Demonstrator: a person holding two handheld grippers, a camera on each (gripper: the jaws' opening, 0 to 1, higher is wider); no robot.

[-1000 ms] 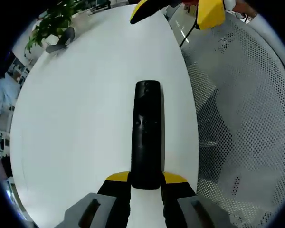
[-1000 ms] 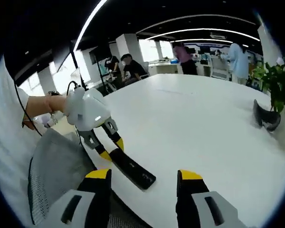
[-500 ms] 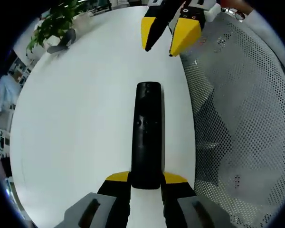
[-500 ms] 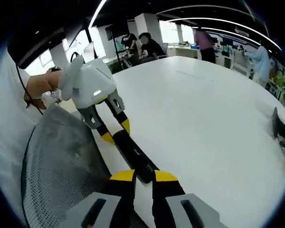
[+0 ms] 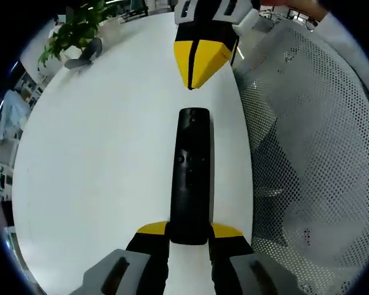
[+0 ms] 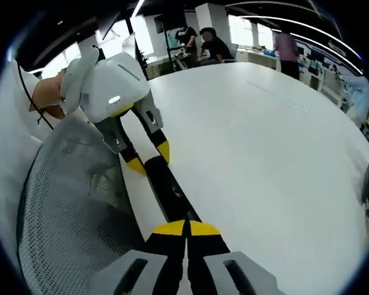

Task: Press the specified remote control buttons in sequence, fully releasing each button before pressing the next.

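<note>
Left gripper [image 5: 189, 232] clamps slim black remote [image 5: 191, 172]; buttons small, perhaps unlabelled.

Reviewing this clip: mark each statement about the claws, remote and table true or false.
1. The left claw grips the near end of the black remote. True.
2. The right claw has its jaws spread wide. False: its yellow tips are closed together.
3. The remote lies on the white table. True.
4. The right claw's tips hang past the remote's far end in the left gripper view. True.
5. The mesh chair holds the remote. False: the remote is on the table.
</note>
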